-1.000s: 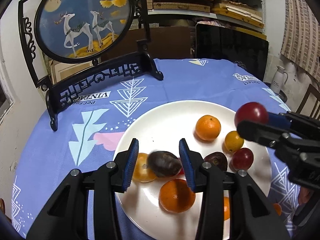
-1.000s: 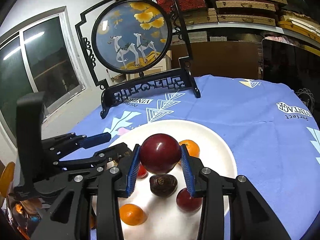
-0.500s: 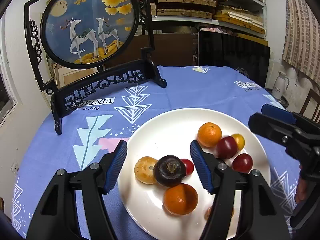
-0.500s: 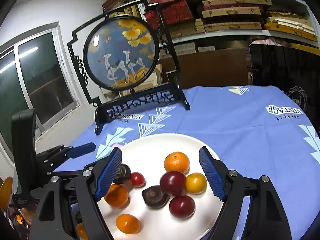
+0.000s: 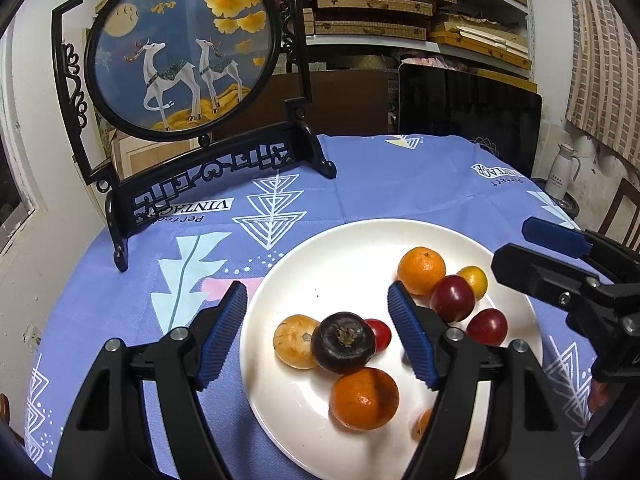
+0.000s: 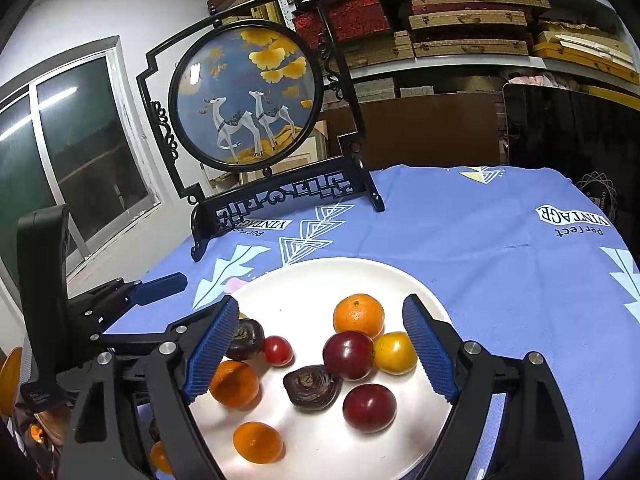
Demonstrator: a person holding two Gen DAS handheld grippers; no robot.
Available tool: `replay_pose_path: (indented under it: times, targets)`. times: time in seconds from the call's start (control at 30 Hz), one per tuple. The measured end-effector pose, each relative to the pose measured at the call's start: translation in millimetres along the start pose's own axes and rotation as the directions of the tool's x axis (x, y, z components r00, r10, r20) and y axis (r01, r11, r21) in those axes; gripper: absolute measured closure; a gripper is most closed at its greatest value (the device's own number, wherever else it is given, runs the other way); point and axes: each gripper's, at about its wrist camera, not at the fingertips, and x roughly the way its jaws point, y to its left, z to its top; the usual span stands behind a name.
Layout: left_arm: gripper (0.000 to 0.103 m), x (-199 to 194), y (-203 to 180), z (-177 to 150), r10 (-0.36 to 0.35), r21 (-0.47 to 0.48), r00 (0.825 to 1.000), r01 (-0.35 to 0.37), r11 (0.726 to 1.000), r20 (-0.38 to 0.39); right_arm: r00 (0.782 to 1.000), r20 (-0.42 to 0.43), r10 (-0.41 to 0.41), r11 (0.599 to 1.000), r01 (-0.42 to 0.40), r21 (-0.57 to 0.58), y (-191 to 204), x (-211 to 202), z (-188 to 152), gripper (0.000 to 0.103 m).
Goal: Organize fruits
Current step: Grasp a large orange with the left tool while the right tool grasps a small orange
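A white plate point(image 5: 340, 248) on the blue tablecloth holds several fruits. My left gripper point(image 5: 315, 295) hovers over its near left part. Its jaws are opening, and the dark purple fruit point(image 5: 343, 342) lies free below them, between a tan fruit point(image 5: 294, 340) and a small red tomato point(image 5: 380, 332). My right gripper point(image 6: 320, 304) hangs over the plate point(image 6: 320, 280) with its jaws opening too. Nothing is pressed between them. The dark red plum point(image 6: 347, 354) rests on the plate against a mandarin point(image 6: 358, 316) and a yellow fruit point(image 6: 395, 352).
A black-framed round screen with two deer point(image 5: 180, 52) stands at the back left of the table. A dark panel point(image 5: 468, 120) leans behind the far edge. More mandarins point(image 5: 364, 398) and a red plum point(image 5: 486, 326) fill the plate's near side.
Both grippers went from shut to open. The left let go of the dark purple fruit. The right let go of the dark red plum, which dropped onto the plate.
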Motion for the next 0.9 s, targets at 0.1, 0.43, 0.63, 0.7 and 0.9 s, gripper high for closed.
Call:
replay_pose_path:
  times: [0.1,0.43,0.63,0.7,0.9]
  targets:
    - [0.032,-1.5,0.0,0.7,0.001,0.004,1.000,-0.001,1.000,0.004,1.000,-0.009,0.021,1.000,-0.021,-0.001,4.2,-2.4,1.7,0.018]
    - [0.028,-21.0,21.6,9.1,-0.010,-0.064,0.999,0.013,0.998,0.053,1.000,-0.024,0.018,0.996,-0.020,-0.092,29.7,-58.9,-9.9,0.015]
    - [0.027,-47.2,18.1,10.5,-0.026,-0.030,0.995,0.029,0.999,0.098,0.988,-0.070,-0.140,0.944,0.112,-0.309,39.3,-108.2,-63.2,0.015]
    - [0.018,-64.0,18.0,7.3,-0.041,-0.017,0.990,0.044,0.999,0.132,0.979,-0.108,-0.175,0.922,0.124,-0.366,39.6,-119.3,-85.4,0.015]
    - [0.014,-102.1,26.5,-33.1,-0.098,0.055,0.990,0.092,0.994,0.105,0.942,-0.186,-0.279,0.852,0.153,-0.502,31.2,-108.2,-118.9,0.015]
